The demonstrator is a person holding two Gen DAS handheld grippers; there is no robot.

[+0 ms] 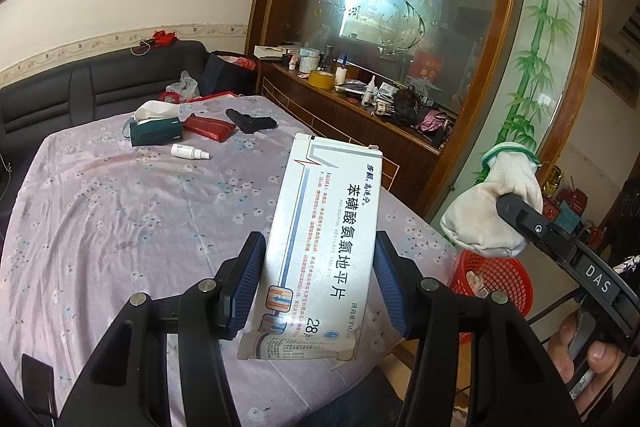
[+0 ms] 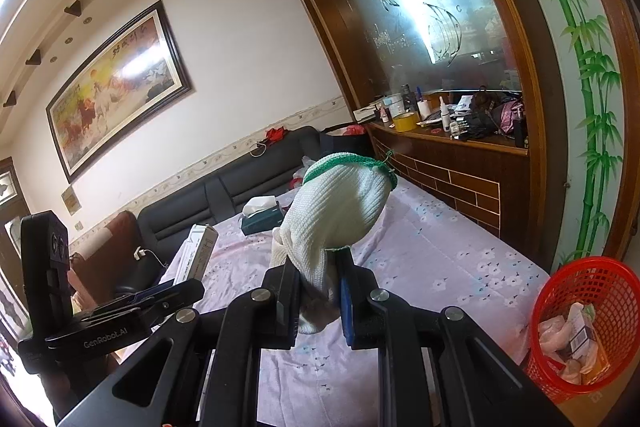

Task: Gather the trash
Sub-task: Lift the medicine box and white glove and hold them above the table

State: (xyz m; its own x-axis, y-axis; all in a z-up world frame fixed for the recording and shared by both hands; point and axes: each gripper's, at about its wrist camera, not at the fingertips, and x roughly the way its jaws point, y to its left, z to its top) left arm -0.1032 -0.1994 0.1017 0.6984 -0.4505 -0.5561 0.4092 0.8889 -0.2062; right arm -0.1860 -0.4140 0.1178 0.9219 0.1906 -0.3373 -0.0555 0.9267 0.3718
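Left gripper (image 1: pixel 320 283) clamped on a white medicine box (image 1: pixel 324 239) above the table's (image 1: pixel 100 211) near edge, right gripper (image 2: pixel 316 301) pinching a white knitted glove (image 2: pixel 336 211), red mesh basket (image 2: pixel 588 327) just beside the table's right edge, trash already inside

Table (image 1: pixel 100 227) covered by lilac floral cloth (image 1: pixel 160 195). Far end, toward 11 o'clock, 4 items in loose cluster: dark green tissue box (image 1: pixel 157 133) with white tissue sticking up; red pouch (image 1: pixel 208 127) just beside it at 3 o'clock; black object (image 1: pixel 251 122) past pouch at 3 o'clock, type unclear; small white spray bottle (image 1: pixel 189 151) lying flat, nearer camera, at 5 o'clock from tissue box. Red mesh basket (image 2: pixel 588 323) on floor by table's right corner, wrappers inside.
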